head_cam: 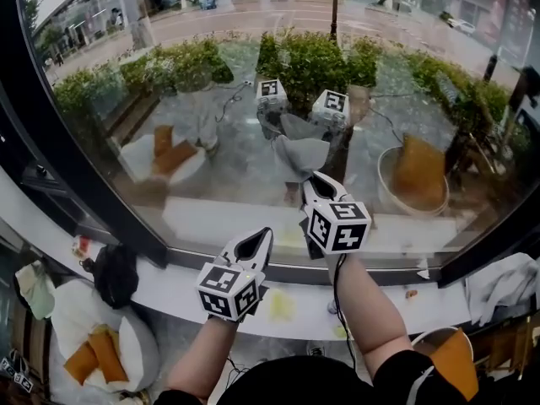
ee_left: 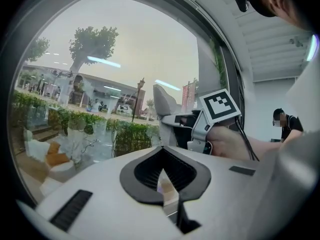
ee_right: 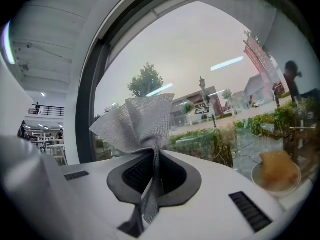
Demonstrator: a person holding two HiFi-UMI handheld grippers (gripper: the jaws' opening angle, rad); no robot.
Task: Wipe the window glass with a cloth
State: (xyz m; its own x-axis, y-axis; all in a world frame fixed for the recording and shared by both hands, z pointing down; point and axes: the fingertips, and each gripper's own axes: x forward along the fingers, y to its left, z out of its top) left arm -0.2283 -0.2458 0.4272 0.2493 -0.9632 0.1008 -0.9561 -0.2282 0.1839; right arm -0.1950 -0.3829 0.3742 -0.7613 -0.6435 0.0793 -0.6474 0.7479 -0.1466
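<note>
Right claw: the right gripper [ee_right: 154,156] has its jaws pinched together on a grey woven cloth [ee_right: 136,120]. The cloth fans out above the jaws, and a thin tail hangs below them.
Cloth and glass: the cloth is held up to the window glass [head_cam: 211,167], near the middle of the pane. From above, cloth and reflection run into one grey shape, so I cannot tell if the cloth is touching the glass.
Left claw: the left gripper [ee_left: 165,184] has its jaws drawn together with nothing between them. It sits lower than the right one and to its left, over the white sill [head_cam: 169,285], with its tip towards the glass.
Arms: bare forearms lead back from both grippers, which are close together but not touching.
Sill: a pale yellow smudge [head_cam: 281,305] lies just right of the left gripper. A black bundle [head_cam: 114,272] sits towards the left end.
Frame: a dark window frame [head_cam: 34,116] curves up the left side.
Below the sill, left: a white plate [head_cam: 139,344] carries orange-brown pieces [head_cam: 97,353].
Below the sill, right: a bowl [head_cam: 422,337] holds an orange piece [head_cam: 456,357]. A crumpled white rag [head_cam: 506,281] lies above it.
Outside: a green hedge [head_cam: 312,57] runs along the pane, with a road beyond it.
Room behind: a person in a dark top [ee_left: 286,126] stands far back.
</note>
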